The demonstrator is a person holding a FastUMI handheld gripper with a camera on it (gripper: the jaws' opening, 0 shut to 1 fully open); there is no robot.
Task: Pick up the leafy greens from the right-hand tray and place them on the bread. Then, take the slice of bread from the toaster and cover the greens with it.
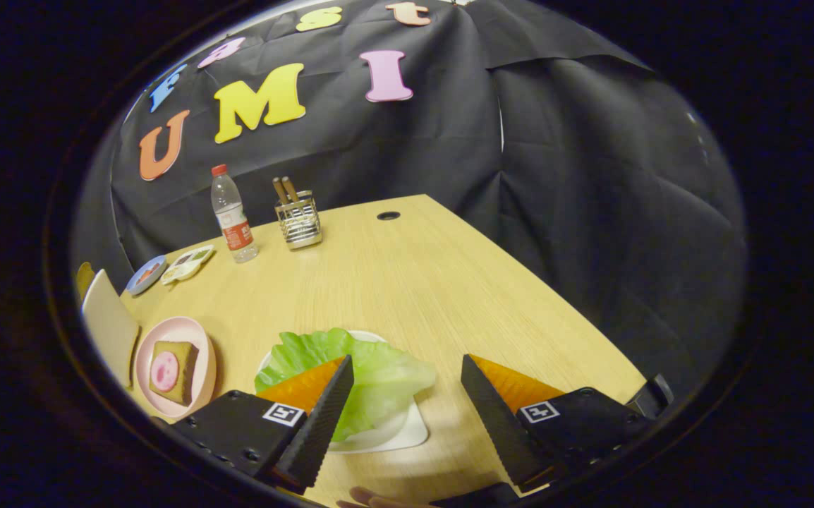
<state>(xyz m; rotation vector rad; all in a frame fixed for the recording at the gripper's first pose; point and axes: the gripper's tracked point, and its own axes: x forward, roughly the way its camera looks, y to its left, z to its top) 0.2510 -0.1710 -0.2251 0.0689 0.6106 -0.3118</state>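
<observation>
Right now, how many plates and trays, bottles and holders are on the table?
Plates and trays: 4 (white tray under the leafy greens, pink plate, blue dish, small tray)
Bottles: 1
Holders: 1
Total: 6
The gripper hovers open.
</observation>
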